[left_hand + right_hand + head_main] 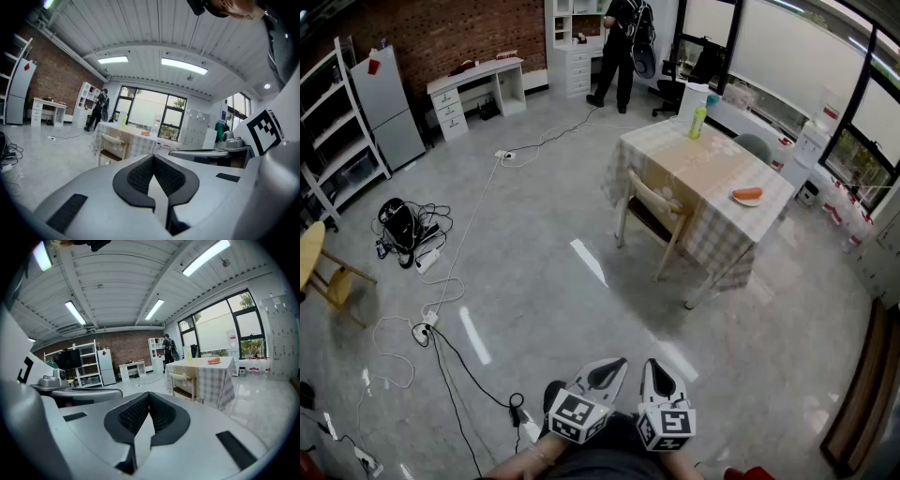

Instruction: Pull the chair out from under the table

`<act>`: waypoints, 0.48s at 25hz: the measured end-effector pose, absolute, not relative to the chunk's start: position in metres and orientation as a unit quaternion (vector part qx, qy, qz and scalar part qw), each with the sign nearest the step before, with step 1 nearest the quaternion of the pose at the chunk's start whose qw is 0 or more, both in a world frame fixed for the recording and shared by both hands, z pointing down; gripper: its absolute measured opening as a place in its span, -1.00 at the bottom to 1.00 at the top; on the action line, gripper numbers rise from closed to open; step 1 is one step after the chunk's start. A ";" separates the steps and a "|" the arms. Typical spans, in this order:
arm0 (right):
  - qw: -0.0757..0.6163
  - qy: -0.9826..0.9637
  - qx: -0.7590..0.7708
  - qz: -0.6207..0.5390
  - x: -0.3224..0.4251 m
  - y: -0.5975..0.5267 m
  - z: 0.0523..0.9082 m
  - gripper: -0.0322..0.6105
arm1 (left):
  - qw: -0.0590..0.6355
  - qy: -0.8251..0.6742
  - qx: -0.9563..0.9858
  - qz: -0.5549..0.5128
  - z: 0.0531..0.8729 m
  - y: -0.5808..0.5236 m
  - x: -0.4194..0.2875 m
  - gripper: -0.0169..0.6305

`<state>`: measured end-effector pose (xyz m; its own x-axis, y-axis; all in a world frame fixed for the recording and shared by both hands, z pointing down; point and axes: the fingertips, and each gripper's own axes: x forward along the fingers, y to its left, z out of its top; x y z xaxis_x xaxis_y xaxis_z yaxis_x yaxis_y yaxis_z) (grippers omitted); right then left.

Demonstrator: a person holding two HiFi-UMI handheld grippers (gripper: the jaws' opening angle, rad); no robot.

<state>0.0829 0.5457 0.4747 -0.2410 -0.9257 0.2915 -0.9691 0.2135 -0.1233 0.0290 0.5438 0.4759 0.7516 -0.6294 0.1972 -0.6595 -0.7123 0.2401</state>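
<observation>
Wooden chair (pixel 654 208) sits tucked under the checked worktop (pixel 712 176), upper right of centre, well apart from the left gripper (pixel 614 370) and right gripper (pixel 654 373) at the bottom edge. The jaws of these 2 are pressed together and empty. If they arrive shut, they would likely slip off the backrest.

Observed: the left gripper (pixel 617 364) and right gripper (pixel 652 366) have pale grey tapered shells with black ribbed pads (pixel 138 176). Each carries a white cube with black square markers (pixel 578 415). The wearer's garment (pixel 605 462) is dark grey.

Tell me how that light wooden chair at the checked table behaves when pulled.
The light wooden chair looks slim-framed, so probably light and stiff. The glossy grey floor should let it slide. Pulled by its backrest, it might tip.
</observation>
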 end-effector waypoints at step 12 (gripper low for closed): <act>0.068 -0.771 0.609 0.173 0.083 0.554 0.488 -0.86 | 0.159 -0.350 0.921 0.060 0.486 0.557 0.028 -0.92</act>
<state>0.0829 0.5539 0.4877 -0.2481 -0.9158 0.3157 -0.9630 0.1976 -0.1835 0.0285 0.5571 0.4859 0.7481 -0.6255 0.2215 -0.6635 -0.7050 0.2504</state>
